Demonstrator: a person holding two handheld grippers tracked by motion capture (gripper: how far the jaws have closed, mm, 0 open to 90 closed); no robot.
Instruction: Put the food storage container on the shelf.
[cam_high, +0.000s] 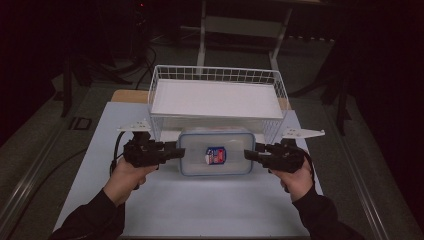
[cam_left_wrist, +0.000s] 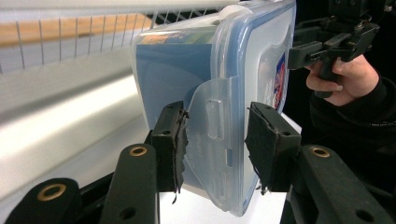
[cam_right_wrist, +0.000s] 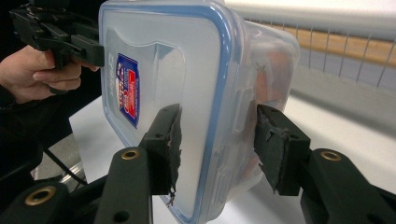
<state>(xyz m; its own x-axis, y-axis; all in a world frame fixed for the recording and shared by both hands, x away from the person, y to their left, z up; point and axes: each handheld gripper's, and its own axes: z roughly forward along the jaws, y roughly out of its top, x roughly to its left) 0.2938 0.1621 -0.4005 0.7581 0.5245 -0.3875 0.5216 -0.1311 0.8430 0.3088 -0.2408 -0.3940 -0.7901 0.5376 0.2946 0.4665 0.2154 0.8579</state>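
A clear plastic container with a blue-rimmed lid and a red and blue label hangs level between my two grippers, in front of the basket. My left gripper is shut on its left end, and in the left gripper view the pads clamp the lid's side latch. At the opposite end, my right gripper is shut on the container, one pad lying on the lid and the other under the base. Orange contents show dimly through the wall.
A white wire basket with a flat white floor stands just behind the container, its front rim close to it. The white table top spreads beneath and toward the person. Dark floor, cables and a stand lie around the table.
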